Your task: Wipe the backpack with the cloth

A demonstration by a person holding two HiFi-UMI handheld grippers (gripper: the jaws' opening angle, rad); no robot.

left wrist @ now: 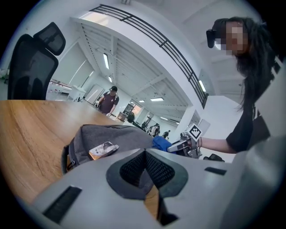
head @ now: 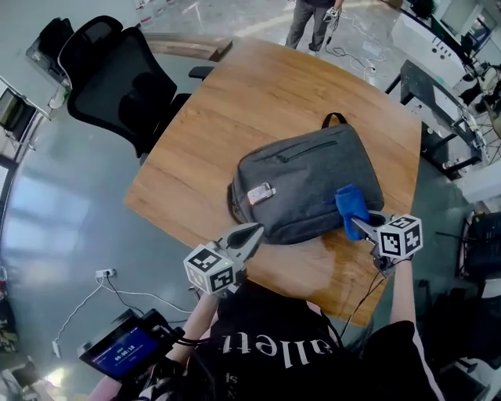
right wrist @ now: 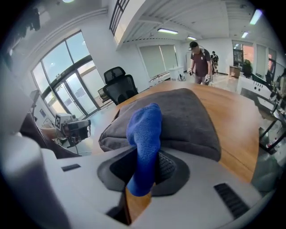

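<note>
A grey backpack (head: 309, 184) lies flat on the wooden table (head: 258, 86), with a small tag (head: 261, 193) on its near left part. My right gripper (head: 362, 227) is shut on a blue cloth (head: 351, 205), and the cloth rests on the backpack's near right corner. In the right gripper view the cloth (right wrist: 145, 129) stands up out of that gripper (right wrist: 145, 163), in front of the backpack (right wrist: 187, 116). My left gripper (head: 249, 237) is shut and holds nothing, its tips just off the backpack's near left edge. In the left gripper view the backpack (left wrist: 111, 136) lies just beyond this gripper (left wrist: 145, 154).
A black office chair (head: 117, 74) stands off the table's far left side. A person (head: 311, 19) stands beyond the far end. Desks with equipment (head: 446, 86) line the right. A device with a lit screen (head: 125, 348) sits on the floor at the lower left.
</note>
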